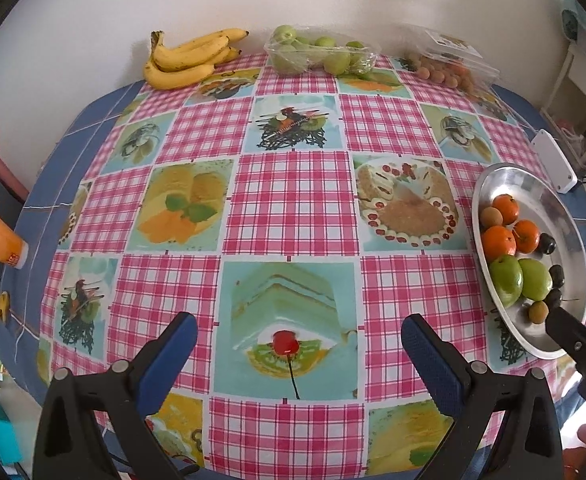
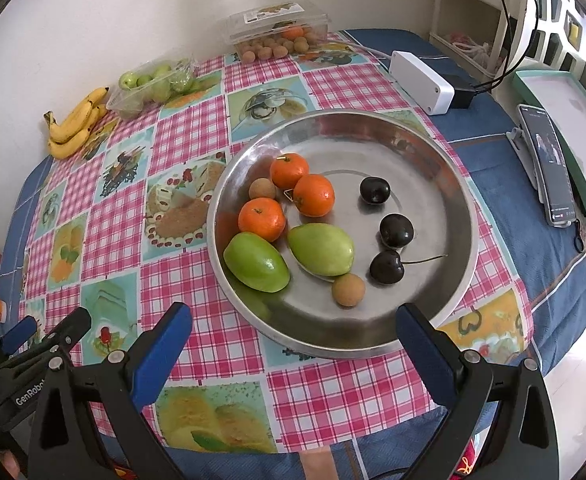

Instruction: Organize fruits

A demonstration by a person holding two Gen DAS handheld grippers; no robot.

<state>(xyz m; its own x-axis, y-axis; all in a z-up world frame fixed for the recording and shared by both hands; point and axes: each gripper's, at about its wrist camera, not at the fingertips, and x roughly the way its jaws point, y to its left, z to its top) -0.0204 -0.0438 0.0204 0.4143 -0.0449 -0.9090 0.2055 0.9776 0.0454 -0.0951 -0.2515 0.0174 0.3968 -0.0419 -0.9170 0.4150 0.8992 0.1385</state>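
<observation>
Fruit already fills much of the metal dish on your right: three oranges, two green fruits, three dark cherries and two small brown fruits, loosely grouped by kind. Your right gripper hangs spread and empty just over the dish's near rim, so a drop-off looks to be over and the next fetch is in hand. Your left gripper is likewise spread and holding nothing, low over the bare middle of the tabletop. More fruit waits along the far edge by the wall: a bunch of bananas, a clear tray of green fruits and a clear box of small brown fruits. The next move likely calls for a long reach across to one of those, then a gentle pinch on a single piece. Watch the white box and the phone beside the dish.
</observation>
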